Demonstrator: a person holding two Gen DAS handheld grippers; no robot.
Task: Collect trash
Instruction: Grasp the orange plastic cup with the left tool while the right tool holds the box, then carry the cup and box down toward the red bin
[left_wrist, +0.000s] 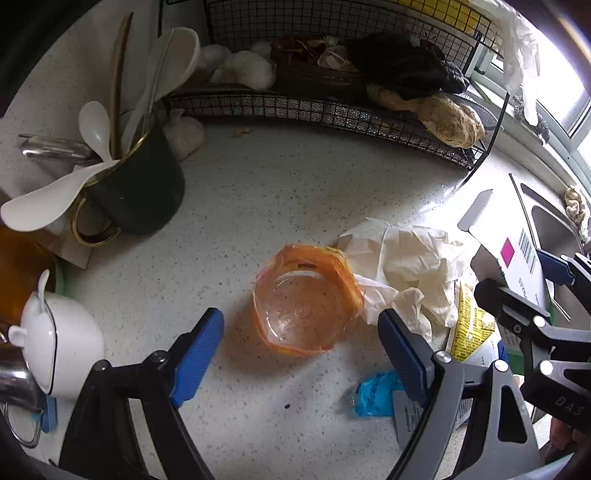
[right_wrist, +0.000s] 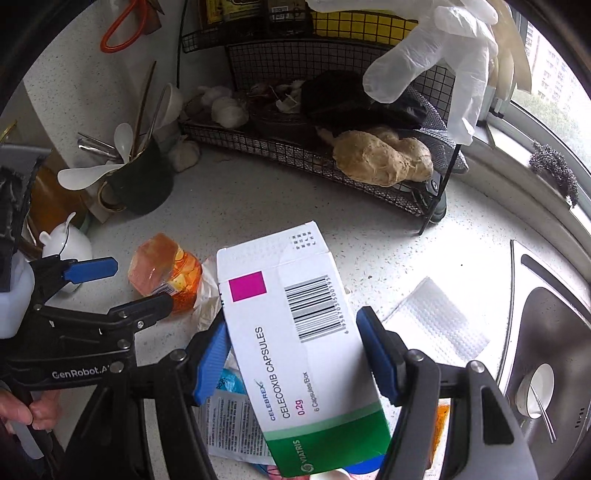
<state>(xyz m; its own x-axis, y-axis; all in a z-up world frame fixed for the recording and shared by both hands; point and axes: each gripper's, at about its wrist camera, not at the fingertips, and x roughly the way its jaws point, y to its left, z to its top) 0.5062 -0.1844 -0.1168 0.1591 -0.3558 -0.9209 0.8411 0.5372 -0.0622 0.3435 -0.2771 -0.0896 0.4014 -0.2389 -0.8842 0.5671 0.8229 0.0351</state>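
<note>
My right gripper (right_wrist: 293, 354) is shut on a white and green medicine box (right_wrist: 291, 332) and holds it above the counter; the box also shows in the left wrist view (left_wrist: 517, 258). My left gripper (left_wrist: 301, 343) is open and empty, its blue pads either side of an orange plastic cup (left_wrist: 306, 299) that lies on the counter; the cup also shows in the right wrist view (right_wrist: 166, 273). Crumpled white paper (left_wrist: 406, 266), a yellow wrapper (left_wrist: 471, 325), a blue wrapper (left_wrist: 373, 395) and a printed leaflet (right_wrist: 229, 421) lie beside it.
A black wire rack (left_wrist: 332, 110) with garlic and ginger stands at the back. A dark utensil mug (left_wrist: 140, 192) and a white teapot (left_wrist: 62, 339) sit left. A folded paper towel (right_wrist: 436, 321) lies by the steel sink (right_wrist: 550, 332). A glove (right_wrist: 436, 48) hangs above.
</note>
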